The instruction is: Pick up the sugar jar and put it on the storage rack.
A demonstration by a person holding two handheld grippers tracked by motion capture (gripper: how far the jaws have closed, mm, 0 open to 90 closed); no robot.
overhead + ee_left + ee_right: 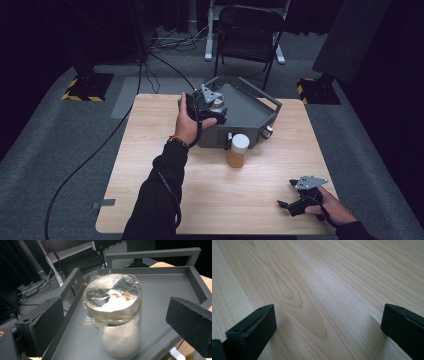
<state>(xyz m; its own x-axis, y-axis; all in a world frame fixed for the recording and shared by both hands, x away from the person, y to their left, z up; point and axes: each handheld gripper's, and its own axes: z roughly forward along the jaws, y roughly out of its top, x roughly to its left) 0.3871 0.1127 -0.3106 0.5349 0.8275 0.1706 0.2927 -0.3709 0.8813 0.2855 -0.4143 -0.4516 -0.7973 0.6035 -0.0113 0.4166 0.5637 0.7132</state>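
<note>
Step in hand: left hand-held gripper point(110, 322) poised around a clear jar point(113, 315) standing in the grey tray point(160, 297); judged to be either about to close on it or just letting go, cannot tell which.
Jar position: upright on the tray floor, near the tray's near-left corner; white grainy fill in the lower part, cloudy plastic wrap over the top.
Left jaws: spread wide, one each side of the jar, both clear of the glass; no contact seen.
Second jar: amber-filled jar with white lid point(238, 150) stands on the tabletop point(165, 200) just in front of the tray's front wall, untouched.
Right hand-held gripper point(292, 200): jaws apart, holding nothing, low over bare wood at the near right corner, well apart from both jars.
Grip advice: centre the jaws on the jar body below the wrapped top; the wrap looks loose and likely slippery.
Closing: squeeze evenly so the jar isn't shoved sideways into the tray wall.
Lift: go straight up first to clear the tray rim and handle bar.
Risk: glass is smooth and the fill sits low, so a high grip may let it tilt.
</note>
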